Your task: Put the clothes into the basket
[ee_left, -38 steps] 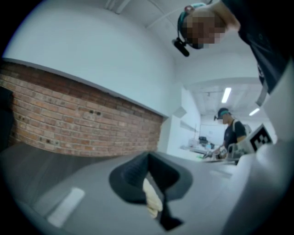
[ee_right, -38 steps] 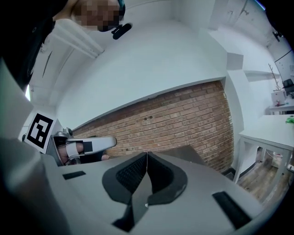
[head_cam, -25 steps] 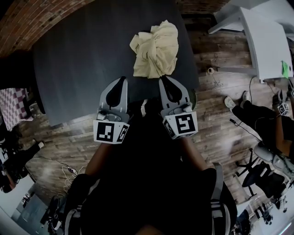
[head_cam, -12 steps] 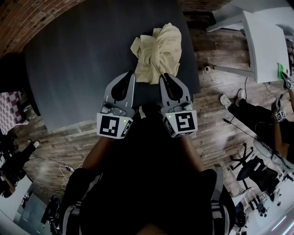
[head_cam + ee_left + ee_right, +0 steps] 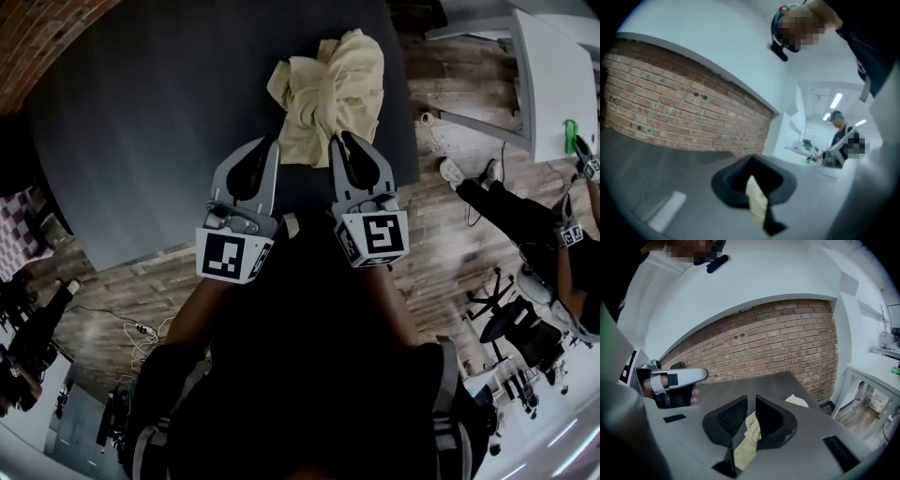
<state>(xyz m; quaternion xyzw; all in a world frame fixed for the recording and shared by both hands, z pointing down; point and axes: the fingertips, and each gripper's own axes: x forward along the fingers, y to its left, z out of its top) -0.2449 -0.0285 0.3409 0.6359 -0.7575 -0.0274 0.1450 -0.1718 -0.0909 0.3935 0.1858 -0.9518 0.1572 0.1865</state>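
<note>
Nearest to me, the left gripper (image 5: 269, 147) has its jaws pressed together, and its own view shows only a sliver of pale fabric past the tips. The right gripper (image 5: 340, 142) is all but closed too. Its jaws have just eased open a hair, and the narrow slit between them shows cloth beyond, with nothing pinched.

Both noses point at the near hem of the crumpled pale-yellow cotton garment (image 5: 333, 84). It lies heaped on the dark grey matte tabletop (image 5: 141, 141), towards its right-hand edge, with the two tips just at its near fringe, one on each side.

I judge the garment to be light, limp and harmless to squeeze. It will sag and trail as soon as it lifts, and a single thin layer could slide out of the pads. I would open both jaws wide and bite into the thick bunched ridges in the middle of the heap, one gripper on each flank, so that the whole bundle rises together.

Beyond the table are a red brick wall (image 5: 778, 343) and a white side table (image 5: 553, 84). I can find no basket in any view, so I cannot place the drop-off yet.
</note>
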